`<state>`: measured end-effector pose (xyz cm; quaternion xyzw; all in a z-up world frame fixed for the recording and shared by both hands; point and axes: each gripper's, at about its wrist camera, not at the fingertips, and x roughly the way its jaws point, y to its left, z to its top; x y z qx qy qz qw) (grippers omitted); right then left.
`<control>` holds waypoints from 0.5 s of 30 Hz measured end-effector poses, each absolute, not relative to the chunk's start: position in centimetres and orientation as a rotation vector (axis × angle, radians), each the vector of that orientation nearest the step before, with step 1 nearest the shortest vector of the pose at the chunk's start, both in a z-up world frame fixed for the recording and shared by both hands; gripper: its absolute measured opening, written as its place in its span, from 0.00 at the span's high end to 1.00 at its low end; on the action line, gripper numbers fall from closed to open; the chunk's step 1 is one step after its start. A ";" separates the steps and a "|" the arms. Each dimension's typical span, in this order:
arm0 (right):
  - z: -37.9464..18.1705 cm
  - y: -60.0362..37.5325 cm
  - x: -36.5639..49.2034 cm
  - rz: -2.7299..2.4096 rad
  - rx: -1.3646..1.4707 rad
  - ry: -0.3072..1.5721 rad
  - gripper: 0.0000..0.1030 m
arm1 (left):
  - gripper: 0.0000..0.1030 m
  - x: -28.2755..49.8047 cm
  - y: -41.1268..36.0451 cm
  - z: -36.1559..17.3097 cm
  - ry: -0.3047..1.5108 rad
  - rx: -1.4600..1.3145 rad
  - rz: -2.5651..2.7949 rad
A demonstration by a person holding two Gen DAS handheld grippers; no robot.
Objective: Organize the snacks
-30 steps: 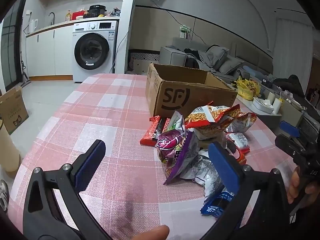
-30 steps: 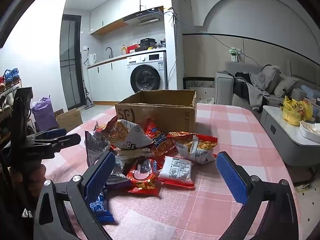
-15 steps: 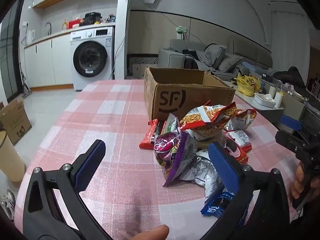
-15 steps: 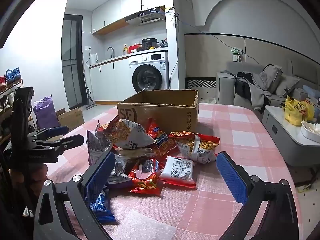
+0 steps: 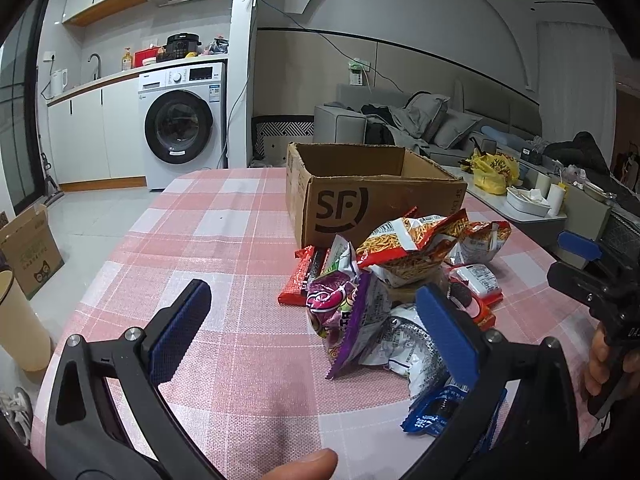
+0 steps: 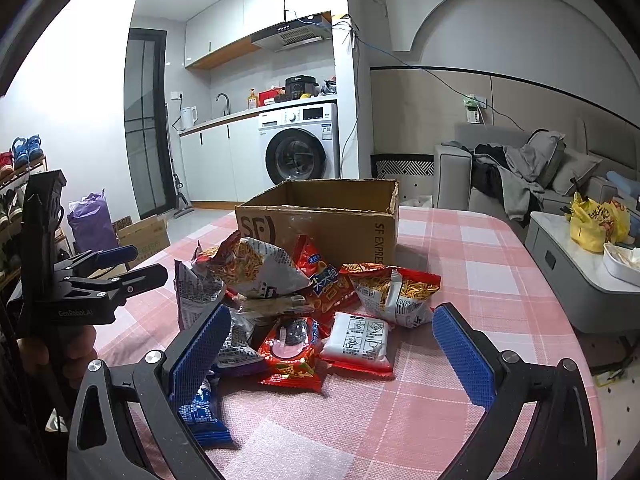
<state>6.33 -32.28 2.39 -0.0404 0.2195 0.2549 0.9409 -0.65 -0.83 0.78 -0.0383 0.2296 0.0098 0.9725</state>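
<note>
We held both the left tongs [image 5: 314, 330] and the right tongs [image 6: 332, 354] released and empty above the counter [image 5: 224, 240]. The snack packets [image 6: 304, 300] lay heaped on it, just before the open cardboard box [image 6: 332, 216].

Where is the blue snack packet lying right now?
In the right wrist view the blue snack packet lies flat on the checked tablecloth, at the near left edge of the snack pile, behind the right gripper's left finger.

Heap of crumpled snack packets [image 6: 304, 312] on the checked cloth, touching the open, upright cardboard box [image 6: 320, 220]
</note>
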 end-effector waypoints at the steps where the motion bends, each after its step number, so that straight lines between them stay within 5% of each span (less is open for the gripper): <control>1: 2.4 -32.3 6.3 0.518 -0.084 0.447 0.00 | 0.01 -0.6 -0.8 0.7 0.464 -0.078 0.022; 15: 2.4 -32.2 6.3 0.523 -0.086 0.446 0.00 | 0.01 -0.4 -0.7 0.6 0.471 -0.088 0.027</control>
